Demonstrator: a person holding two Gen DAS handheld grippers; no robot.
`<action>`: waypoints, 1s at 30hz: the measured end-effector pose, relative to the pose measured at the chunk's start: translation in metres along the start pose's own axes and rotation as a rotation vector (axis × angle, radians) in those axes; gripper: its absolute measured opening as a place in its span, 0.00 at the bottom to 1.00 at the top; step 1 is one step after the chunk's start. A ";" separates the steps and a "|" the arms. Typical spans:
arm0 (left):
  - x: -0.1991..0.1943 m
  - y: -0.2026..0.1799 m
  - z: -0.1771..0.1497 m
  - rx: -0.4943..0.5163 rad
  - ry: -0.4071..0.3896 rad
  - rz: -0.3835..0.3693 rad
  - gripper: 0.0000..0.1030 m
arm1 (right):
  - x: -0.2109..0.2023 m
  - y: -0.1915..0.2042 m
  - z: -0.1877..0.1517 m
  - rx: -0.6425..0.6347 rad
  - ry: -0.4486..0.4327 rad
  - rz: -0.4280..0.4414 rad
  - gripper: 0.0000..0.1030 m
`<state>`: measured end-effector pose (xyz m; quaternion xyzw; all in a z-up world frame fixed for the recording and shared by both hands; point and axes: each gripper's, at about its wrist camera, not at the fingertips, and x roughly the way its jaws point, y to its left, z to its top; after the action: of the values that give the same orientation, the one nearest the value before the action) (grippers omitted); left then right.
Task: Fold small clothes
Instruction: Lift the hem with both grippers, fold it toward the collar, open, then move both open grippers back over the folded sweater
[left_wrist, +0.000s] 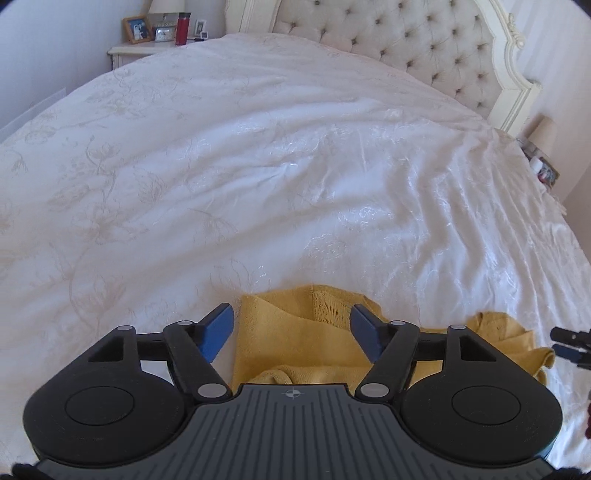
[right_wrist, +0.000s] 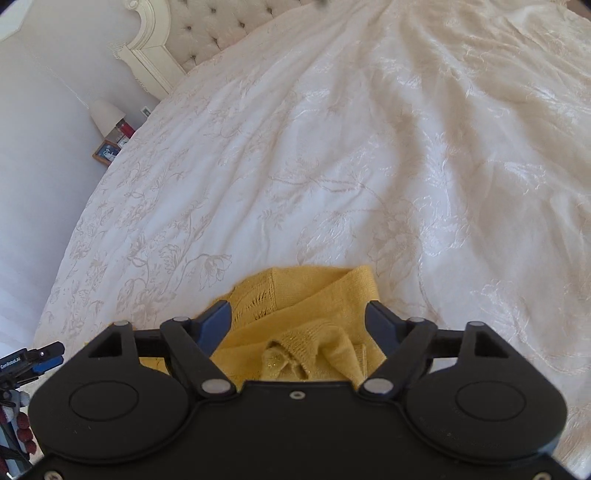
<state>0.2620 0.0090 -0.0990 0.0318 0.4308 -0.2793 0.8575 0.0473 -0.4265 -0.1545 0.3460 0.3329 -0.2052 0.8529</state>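
A small yellow knitted garment (left_wrist: 295, 332) lies crumpled on the white bedspread (left_wrist: 258, 166), close under both grippers. My left gripper (left_wrist: 291, 325) is open, its blue fingers (left_wrist: 218, 330) spread above the garment's left part. My right gripper (right_wrist: 297, 321) is open too, over the garment (right_wrist: 295, 332) where a bunched fold lies between the fingers. The right gripper's tip also shows at the right edge of the left wrist view (left_wrist: 570, 345). The left gripper's tip shows at the left edge of the right wrist view (right_wrist: 37, 360). Neither gripper holds cloth.
A tufted headboard (left_wrist: 406, 44) stands at the far end of the bed. A nightstand (left_wrist: 133, 51) carries a photo frame, a red bottle (left_wrist: 183, 28) and small items. Another bedside spot holds a lamp (right_wrist: 107, 116) and a picture frame.
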 end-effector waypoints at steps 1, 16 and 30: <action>-0.004 -0.005 -0.003 0.030 0.000 0.014 0.68 | -0.004 0.002 -0.001 -0.019 -0.011 -0.014 0.80; -0.001 -0.048 -0.089 0.216 0.215 -0.066 0.68 | -0.031 0.051 -0.074 -0.241 0.070 0.010 0.90; 0.047 -0.017 0.000 0.046 0.085 -0.053 0.68 | -0.006 0.063 -0.072 -0.313 0.123 0.010 0.90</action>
<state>0.2752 -0.0269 -0.1317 0.0518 0.4609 -0.3100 0.8299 0.0489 -0.3313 -0.1600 0.2226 0.4104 -0.1249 0.8754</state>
